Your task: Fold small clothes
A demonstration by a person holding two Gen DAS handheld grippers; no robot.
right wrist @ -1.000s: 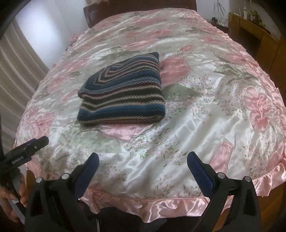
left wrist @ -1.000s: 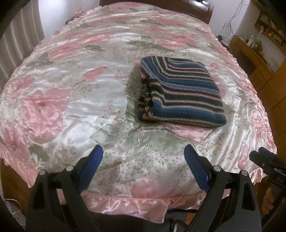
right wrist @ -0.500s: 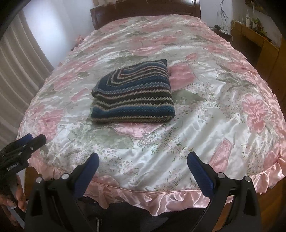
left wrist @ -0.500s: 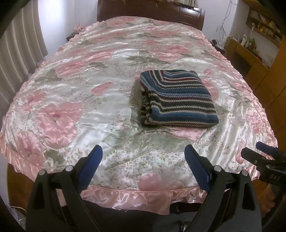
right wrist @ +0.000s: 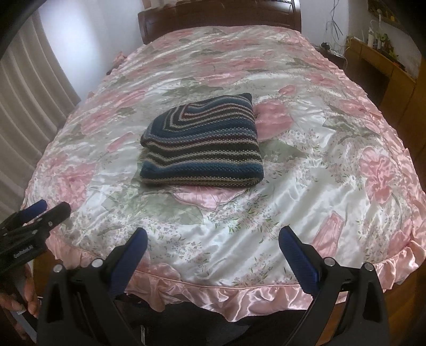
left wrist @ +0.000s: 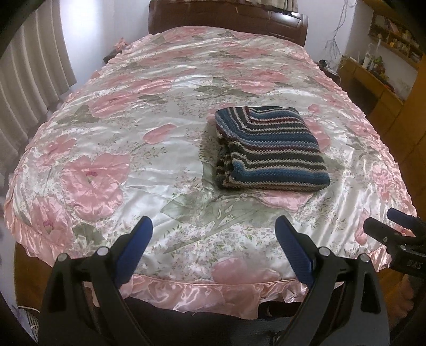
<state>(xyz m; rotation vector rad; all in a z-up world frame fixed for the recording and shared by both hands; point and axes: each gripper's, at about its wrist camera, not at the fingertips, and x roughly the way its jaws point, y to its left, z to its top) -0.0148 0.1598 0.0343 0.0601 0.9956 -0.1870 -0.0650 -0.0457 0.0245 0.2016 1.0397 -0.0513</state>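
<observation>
A striped knit garment [left wrist: 269,149] in blue, dark and cream lies folded into a neat rectangle on the bed, right of centre in the left wrist view and near the middle [right wrist: 202,143] in the right wrist view. My left gripper [left wrist: 213,231] hangs open over the bed's near edge, well short of the garment, with nothing between its blue pads. My right gripper [right wrist: 213,243] is open too, empty, at the foot of the bed. Each gripper shows at the other view's edge: the right one [left wrist: 394,231], the left one [right wrist: 40,213].
The bed wears a shiny pink floral cover [left wrist: 119,149] with a ruffled hem [right wrist: 239,295]. A dark wooden headboard [left wrist: 226,16] stands at the far end. Curtains [left wrist: 29,79] hang at left, wooden cabinets [left wrist: 378,87] at right. A hand [right wrist: 24,295] holds the left gripper.
Both grippers have pulled back and away from the bed; the folded garment now looks smaller and farther, and the headboard has come into view. The garment has not moved.
</observation>
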